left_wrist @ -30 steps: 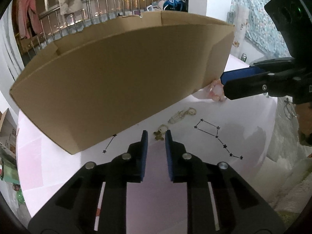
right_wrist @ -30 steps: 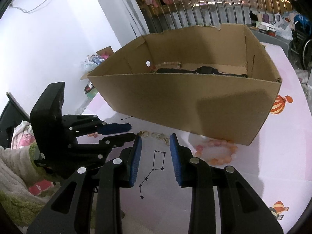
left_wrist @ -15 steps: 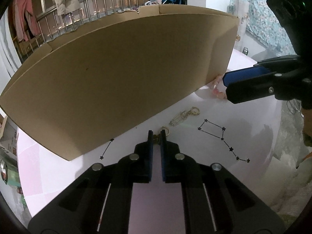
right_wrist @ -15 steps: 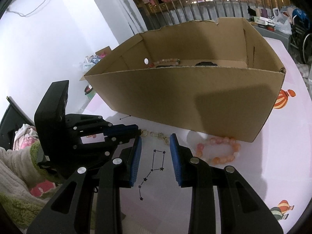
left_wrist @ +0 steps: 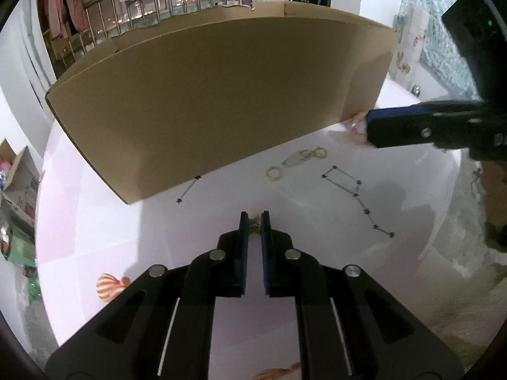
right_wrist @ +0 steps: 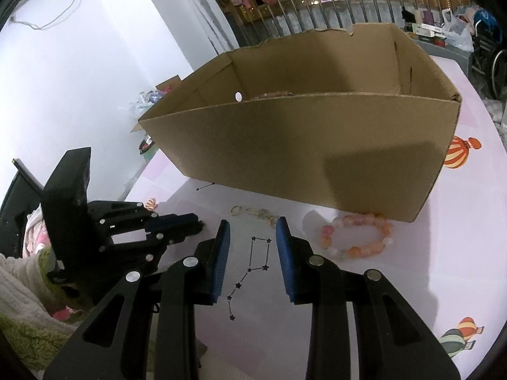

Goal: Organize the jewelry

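My left gripper (left_wrist: pixel 253 218) hovers over the pale table with a small gold charm (left_wrist: pixel 253 228) pinched between its blue pads; its jaws are opening slightly. A gold ring (left_wrist: pixel 274 172) and a silvery clasp piece (left_wrist: pixel 304 156) lie farther ahead, near the cardboard box (left_wrist: pixel 221 101). My right gripper (right_wrist: pixel 252 231) stands open above a printed constellation, nothing between its fingers. An orange-pink bead bracelet (right_wrist: pixel 356 237) lies to its right by the box (right_wrist: pixel 317 145). The ring (right_wrist: pixel 236 210) and clasp (right_wrist: pixel 261 213) lie just beyond its tips. The left gripper (right_wrist: pixel 193 221) sits at its left.
The open box holds a bead string (right_wrist: pixel 269 95) against its far wall. The table (right_wrist: pixel 412 285) has balloon stickers. A person's fleecy sleeve (right_wrist: pixel 19 285) is at the left. Railings, hanging clothes and clutter stand behind the table.
The left jaws narrowed onto the gold charm, then the gripper drew back from the box with the charm between them; the ring stayed on the table. The right gripper kept still.
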Demonstrator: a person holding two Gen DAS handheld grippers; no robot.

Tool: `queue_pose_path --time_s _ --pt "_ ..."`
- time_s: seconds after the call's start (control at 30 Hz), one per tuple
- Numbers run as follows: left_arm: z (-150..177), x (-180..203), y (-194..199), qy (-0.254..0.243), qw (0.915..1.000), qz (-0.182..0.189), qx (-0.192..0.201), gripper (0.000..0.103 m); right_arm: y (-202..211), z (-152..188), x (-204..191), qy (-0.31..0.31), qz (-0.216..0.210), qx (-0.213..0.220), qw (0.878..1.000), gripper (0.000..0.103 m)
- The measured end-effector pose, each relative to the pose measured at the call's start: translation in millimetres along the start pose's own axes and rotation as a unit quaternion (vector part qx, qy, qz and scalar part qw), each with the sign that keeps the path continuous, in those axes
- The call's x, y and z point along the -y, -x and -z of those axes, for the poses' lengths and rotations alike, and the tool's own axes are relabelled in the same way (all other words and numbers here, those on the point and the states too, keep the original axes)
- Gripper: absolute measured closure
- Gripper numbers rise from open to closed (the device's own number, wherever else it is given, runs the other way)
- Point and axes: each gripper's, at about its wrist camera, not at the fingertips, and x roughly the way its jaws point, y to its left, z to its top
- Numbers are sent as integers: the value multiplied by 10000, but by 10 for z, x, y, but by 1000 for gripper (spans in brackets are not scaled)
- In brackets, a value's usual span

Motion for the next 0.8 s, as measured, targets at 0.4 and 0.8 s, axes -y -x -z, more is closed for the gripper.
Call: queue_pose_path --time_s 0.4,0.8 --pt "4 -166 13 592 9970 505 -53 84 -31 35 -39 -17 -48 -33 10000 73" --pt "-8 -136 84 584 9977 329 83 84 -79 20 -51 -25 -70 -73 9999 73"
